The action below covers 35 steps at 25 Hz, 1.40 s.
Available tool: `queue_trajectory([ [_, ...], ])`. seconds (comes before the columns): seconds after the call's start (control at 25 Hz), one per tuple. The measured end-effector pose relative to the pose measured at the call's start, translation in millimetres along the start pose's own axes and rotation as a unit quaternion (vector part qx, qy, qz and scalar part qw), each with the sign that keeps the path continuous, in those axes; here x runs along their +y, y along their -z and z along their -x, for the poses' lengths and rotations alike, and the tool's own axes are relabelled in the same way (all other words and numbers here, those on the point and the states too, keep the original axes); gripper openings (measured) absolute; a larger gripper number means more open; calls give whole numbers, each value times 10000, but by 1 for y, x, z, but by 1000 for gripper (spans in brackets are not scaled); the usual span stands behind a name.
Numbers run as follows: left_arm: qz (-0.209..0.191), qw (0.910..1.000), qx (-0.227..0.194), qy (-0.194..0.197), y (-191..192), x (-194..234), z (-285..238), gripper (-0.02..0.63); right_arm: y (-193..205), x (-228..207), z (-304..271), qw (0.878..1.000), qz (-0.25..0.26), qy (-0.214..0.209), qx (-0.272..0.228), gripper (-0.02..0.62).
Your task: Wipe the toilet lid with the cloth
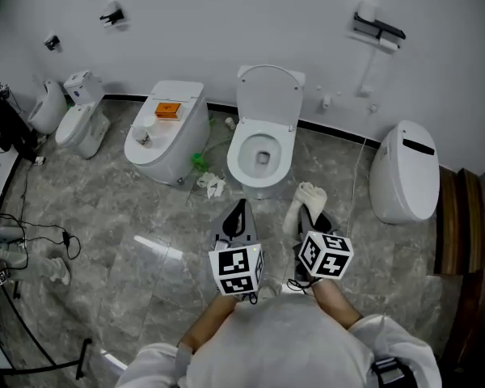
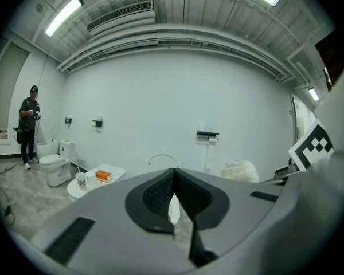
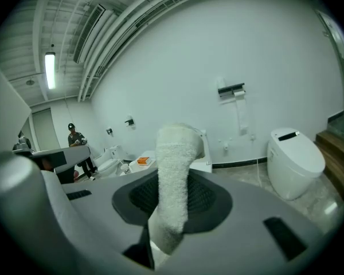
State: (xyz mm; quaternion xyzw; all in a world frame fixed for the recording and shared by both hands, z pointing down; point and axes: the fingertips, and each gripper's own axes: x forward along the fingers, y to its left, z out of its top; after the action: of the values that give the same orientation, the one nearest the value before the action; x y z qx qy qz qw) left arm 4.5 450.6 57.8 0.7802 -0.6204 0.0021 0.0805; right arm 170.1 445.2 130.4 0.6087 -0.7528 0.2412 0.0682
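Note:
An open white toilet stands against the wall ahead, its lid raised upright. My right gripper is shut on a white terry cloth, which sticks up out of the jaws in the right gripper view. In front of the bowl my left gripper hangs shut with nothing in it; its closed jaws point toward the wall, and the lid's curved rim shows just beyond them. Both grippers are above the floor, short of the toilet and apart from it.
A closed toilet with an orange box and a cup stands to the left, a smaller one farther left. A smart toilet and wooden steps are at right. Crumpled paper lies on the floor. A person stands far left.

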Motion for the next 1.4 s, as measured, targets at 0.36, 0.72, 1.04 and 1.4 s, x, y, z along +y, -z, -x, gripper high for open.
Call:
queue_trajectory([
  [0.36,22,9999,150,-65,7,17,-50,11,-16,-10,-50,9996,226,16,142,86],
  [0.72,-3,9995,293,139,12,51,-115,11,-10,5,-117,9987,222,94,450,87],
  [1.04,-291,9973,180,657,-37,94,-212,11,-55,36,-206,9987,45,326,384,86],
  [1.4,-201,9941,386,991,-44,138,-296,11,-92,56,-279,9980,-12,598,205,86],
])
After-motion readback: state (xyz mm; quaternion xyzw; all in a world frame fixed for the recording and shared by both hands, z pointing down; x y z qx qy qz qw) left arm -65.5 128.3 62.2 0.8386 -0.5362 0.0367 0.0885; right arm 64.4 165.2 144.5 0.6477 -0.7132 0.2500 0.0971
